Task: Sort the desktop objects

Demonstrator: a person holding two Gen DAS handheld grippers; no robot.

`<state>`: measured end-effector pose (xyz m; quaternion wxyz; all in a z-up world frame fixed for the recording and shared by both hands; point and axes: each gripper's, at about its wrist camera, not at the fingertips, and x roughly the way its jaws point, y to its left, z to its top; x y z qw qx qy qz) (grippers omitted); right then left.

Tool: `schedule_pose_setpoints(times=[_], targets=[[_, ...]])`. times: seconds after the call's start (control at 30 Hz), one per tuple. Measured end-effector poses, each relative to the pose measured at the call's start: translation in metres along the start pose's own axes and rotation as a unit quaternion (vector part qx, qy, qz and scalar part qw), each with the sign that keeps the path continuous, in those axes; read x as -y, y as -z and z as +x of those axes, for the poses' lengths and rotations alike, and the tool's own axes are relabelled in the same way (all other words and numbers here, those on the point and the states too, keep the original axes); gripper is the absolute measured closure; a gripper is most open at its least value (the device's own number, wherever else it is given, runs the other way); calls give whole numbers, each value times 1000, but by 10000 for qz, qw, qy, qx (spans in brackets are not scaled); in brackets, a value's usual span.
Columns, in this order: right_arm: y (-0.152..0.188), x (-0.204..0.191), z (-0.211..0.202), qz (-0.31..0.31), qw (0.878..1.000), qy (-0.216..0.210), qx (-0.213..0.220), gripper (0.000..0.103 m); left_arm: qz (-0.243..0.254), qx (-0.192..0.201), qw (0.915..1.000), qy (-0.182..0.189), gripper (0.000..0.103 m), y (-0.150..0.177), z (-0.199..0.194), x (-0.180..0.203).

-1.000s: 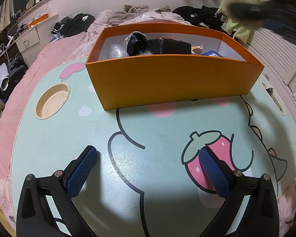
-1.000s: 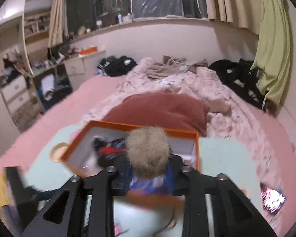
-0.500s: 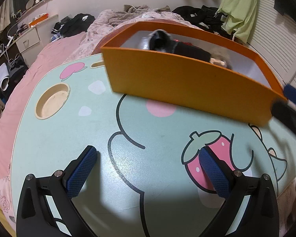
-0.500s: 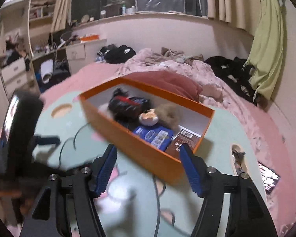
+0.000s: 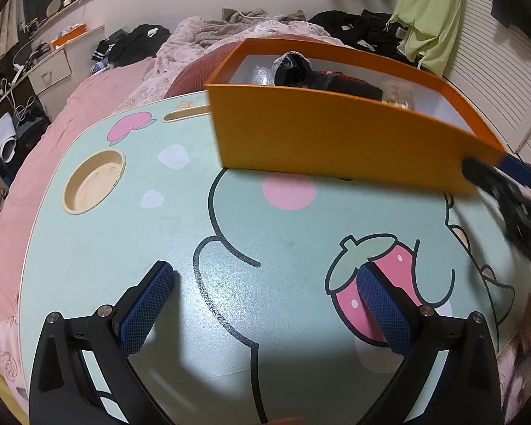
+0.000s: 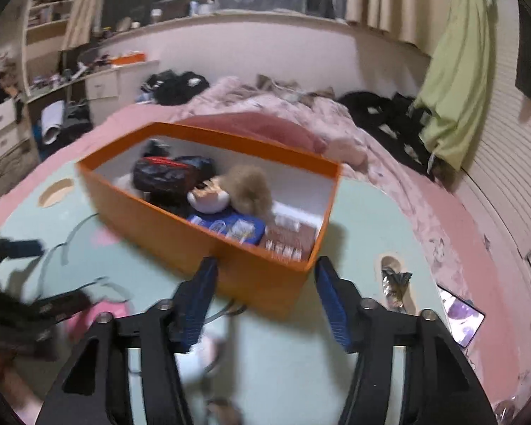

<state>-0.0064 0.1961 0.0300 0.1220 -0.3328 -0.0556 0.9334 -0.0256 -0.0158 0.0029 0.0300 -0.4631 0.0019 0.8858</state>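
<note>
- The orange box [image 6: 209, 241] is the landmark — it sits askew on the mint cartoon table [image 5: 131, 241], open at the top.
- Inside the box: a tan fluffy ball [image 6: 249, 187] near the middle, touching a pale rounded item [image 6: 209, 200] on its left; a black pouch [image 6: 163, 175] with a red stripe further left; a blue packet [image 6: 230, 226] against the near wall; a brown printed pack [image 6: 286, 244] in the near right corner.
- Right gripper [image 6: 263, 292] is at the box's near right corner, its blue pads apart. The jaws have just been narrowing, with only that corner of the box in the gap; the pads do not press on it.
- Left gripper [image 5: 265, 297] hovers over the table well in front of the box — jaws wide apart, nothing between them, one pad over the strawberry print [image 5: 378, 272].
- A round cup recess [image 5: 93, 180] lies in the table left of the box.
- A phone [image 6: 460, 315] with a lit screen lies on the pink bedding right of the box, off the table.
</note>
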Motion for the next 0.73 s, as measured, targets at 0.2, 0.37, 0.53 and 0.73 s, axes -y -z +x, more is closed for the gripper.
schedule_pose_setpoints(times=[0.2, 0.37, 0.53, 0.73], targets=[[10, 18, -3, 626, 9973, -285, -254, 48, 1, 0, 10000, 1, 0, -1, 2, -2], [32, -4, -15, 891, 9914, -681, -671, 28, 2, 0, 10000, 3, 0, -1, 1, -2], [36, -31, -5, 388, 9937, -336, -993, 0, 11, -4, 10000, -1, 0, 0, -1, -3], [41, -34, -10, 290, 9942, -397, -955, 0, 21, 0, 10000, -22, 0, 1, -2, 1]])
